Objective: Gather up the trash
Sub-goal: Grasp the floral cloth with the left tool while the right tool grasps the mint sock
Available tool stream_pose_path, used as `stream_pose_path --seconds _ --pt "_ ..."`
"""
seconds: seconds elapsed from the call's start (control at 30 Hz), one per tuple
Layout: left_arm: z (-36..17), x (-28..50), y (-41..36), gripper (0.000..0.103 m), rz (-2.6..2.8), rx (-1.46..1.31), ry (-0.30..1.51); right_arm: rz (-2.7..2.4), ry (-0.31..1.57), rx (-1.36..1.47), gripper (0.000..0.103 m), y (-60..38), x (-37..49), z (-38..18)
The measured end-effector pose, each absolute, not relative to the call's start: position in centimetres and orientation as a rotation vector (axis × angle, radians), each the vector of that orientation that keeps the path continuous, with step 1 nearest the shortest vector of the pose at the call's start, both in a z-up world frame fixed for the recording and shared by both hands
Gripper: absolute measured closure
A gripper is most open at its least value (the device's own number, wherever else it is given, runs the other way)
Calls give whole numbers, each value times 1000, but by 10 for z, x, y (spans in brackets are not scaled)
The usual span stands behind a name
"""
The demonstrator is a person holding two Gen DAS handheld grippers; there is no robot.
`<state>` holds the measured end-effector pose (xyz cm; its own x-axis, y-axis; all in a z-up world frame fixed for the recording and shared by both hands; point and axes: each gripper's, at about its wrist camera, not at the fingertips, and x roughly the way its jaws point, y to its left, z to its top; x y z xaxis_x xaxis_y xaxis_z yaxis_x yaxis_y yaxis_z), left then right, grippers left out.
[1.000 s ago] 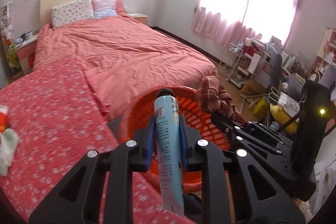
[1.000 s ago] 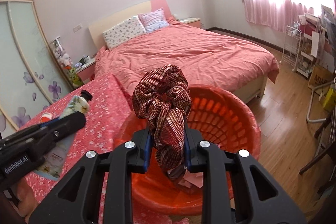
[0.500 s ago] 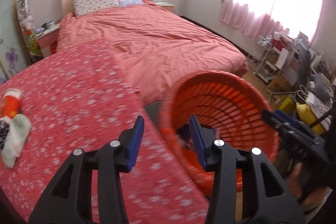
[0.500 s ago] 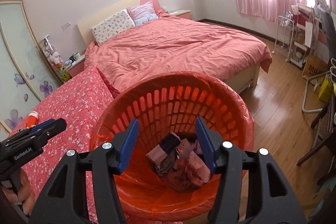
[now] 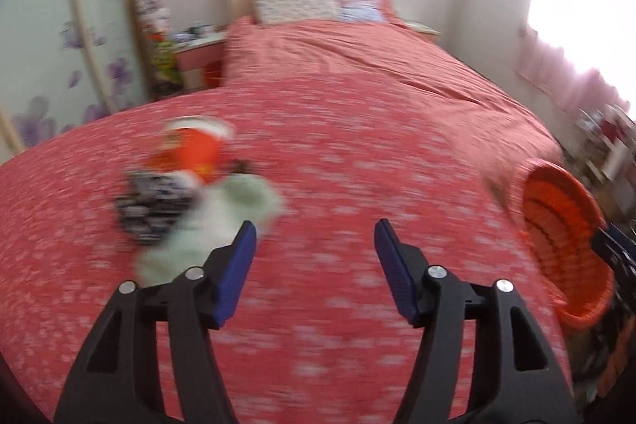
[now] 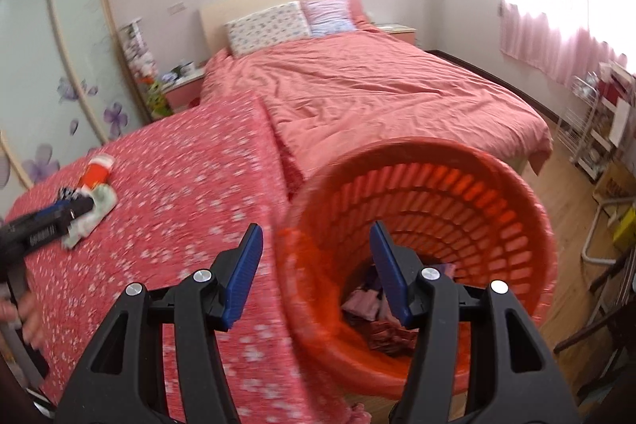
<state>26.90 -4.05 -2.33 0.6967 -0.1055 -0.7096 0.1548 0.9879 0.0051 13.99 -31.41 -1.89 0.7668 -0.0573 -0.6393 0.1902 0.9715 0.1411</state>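
Observation:
A blurred pile of trash lies on the red flowered table cover: a red and white cup (image 5: 190, 150), a black and white patterned piece (image 5: 151, 201) and a pale green cloth (image 5: 222, 209). My left gripper (image 5: 314, 237) hovers just right of the pile, its jaws opening with nothing between them. The orange basket (image 6: 437, 185) stands beside the table with several pieces of trash (image 6: 377, 312) at its bottom. Over its near left rim my right gripper (image 6: 316, 237) is open and empty. In the right wrist view the left gripper (image 6: 79, 209) reaches over the green cloth (image 6: 101, 201), next to the cup (image 6: 95, 173).
A bed (image 6: 377, 86) with a pink cover and two pillows lies behind the table. A nightstand (image 6: 179, 90) and a sliding wardrobe door (image 6: 59, 66) are at the left. Wooden floor (image 6: 564, 177), a wire rack and chair legs are at the right.
The left gripper let go of the blue tube and the right one of the chequered cloth, both over the basket. The left gripper then swung left to the pile on the table; the right shifted left.

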Motion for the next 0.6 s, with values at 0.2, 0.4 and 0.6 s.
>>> stream_pose_path --seconds 0.2,0.4,0.6 --pt "-24 298 37 38 55 -7 782 -73 709 151 47 -280 147 -20" --pt "-44 330 66 54 59 -79 852 -22 734 122 47 -248 158 -21" --pt "-47 315 84 93 3 -48 853 45 760 71 47 -207 169 -25"
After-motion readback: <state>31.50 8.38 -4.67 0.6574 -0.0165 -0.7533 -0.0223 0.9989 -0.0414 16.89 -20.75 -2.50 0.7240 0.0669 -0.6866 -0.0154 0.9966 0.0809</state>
